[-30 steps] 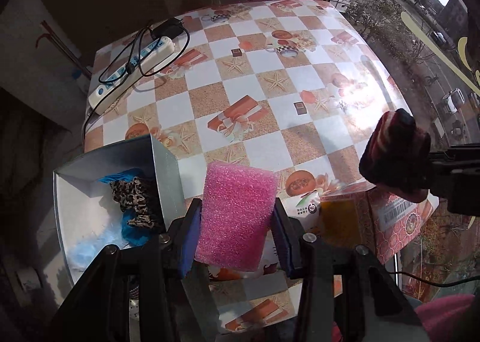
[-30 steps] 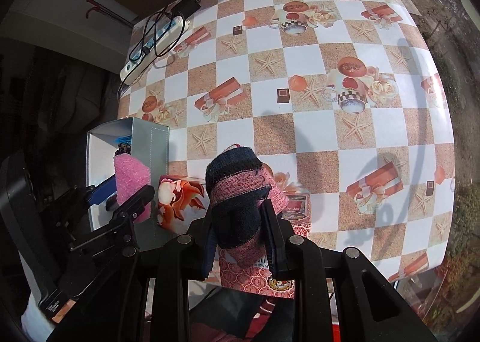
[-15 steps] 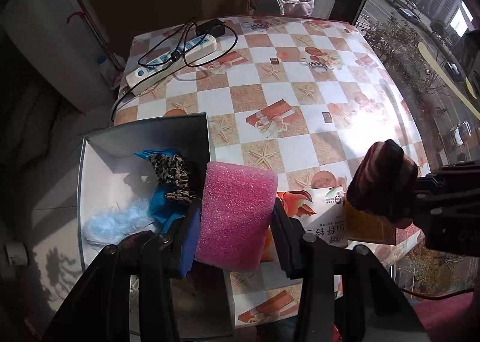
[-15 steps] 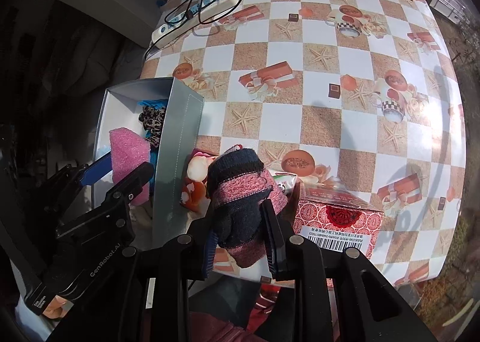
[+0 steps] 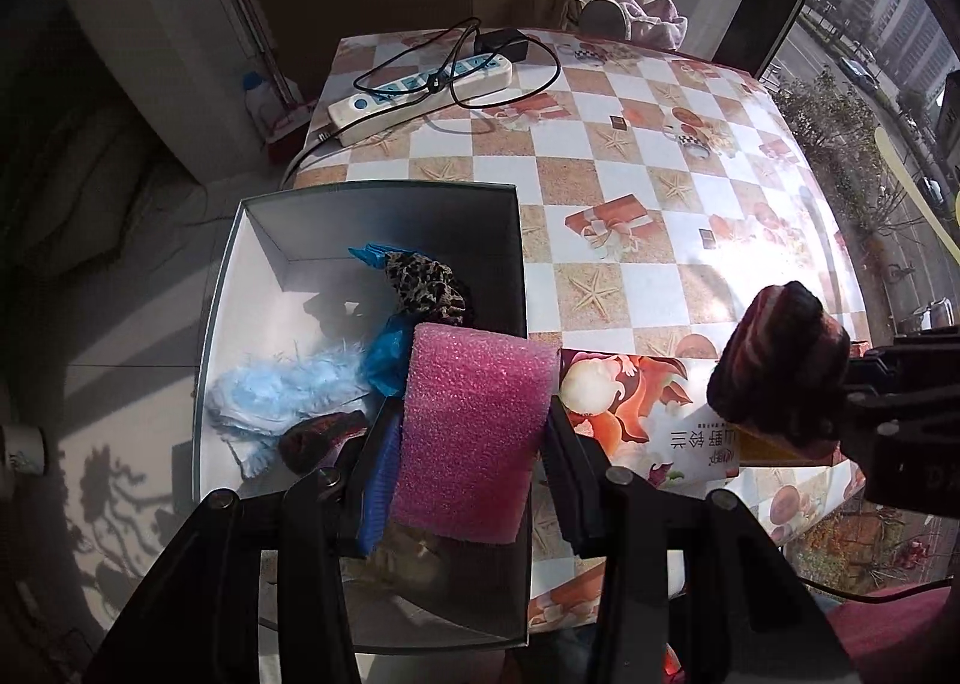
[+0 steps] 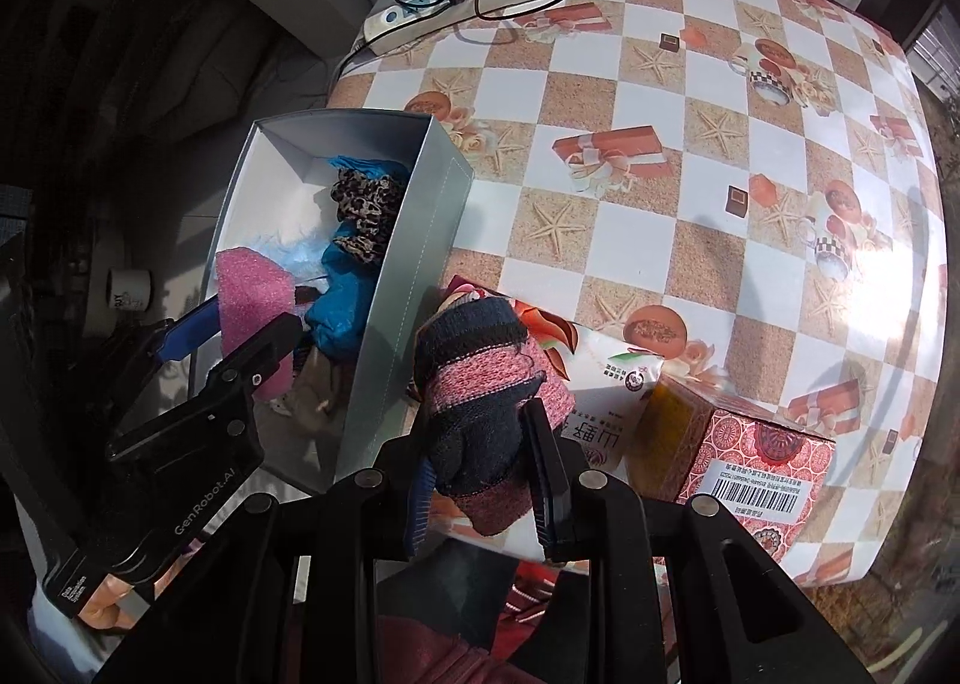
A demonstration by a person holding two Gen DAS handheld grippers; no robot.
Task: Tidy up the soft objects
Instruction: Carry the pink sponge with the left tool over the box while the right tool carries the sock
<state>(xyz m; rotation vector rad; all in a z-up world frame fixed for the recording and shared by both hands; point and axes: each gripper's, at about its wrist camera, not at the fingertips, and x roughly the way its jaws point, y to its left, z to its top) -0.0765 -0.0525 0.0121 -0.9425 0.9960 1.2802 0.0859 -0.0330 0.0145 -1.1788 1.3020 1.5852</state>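
Note:
My left gripper (image 5: pixel 465 432) is shut on a pink foam sponge (image 5: pixel 474 432) and holds it over the right side of an open grey box (image 5: pixel 384 222). The sponge also shows in the right wrist view (image 6: pixel 252 294). Inside the box lie a leopard-print cloth (image 5: pixel 423 282), a blue cloth (image 5: pixel 387 354), a pale blue fluffy piece (image 5: pixel 282 396) and a dark knit item (image 5: pixel 321 438). My right gripper (image 6: pixel 486 456) is shut on a pink and navy knit sock (image 6: pixel 486 390), held above a printed packet (image 6: pixel 606 384) just right of the box.
The checkered table (image 5: pixel 630 204) carries a white power strip (image 5: pixel 420 90) with black cables at the far left. A red patterned carton (image 6: pixel 762 468) and the printed packet lie near the front edge. The box (image 6: pixel 414 276) stands at the table's left front corner.
Both grippers have moved left and back. The left one with the sponge is now over the box's inside; the right one with the sock has come closer to the box's right wall.

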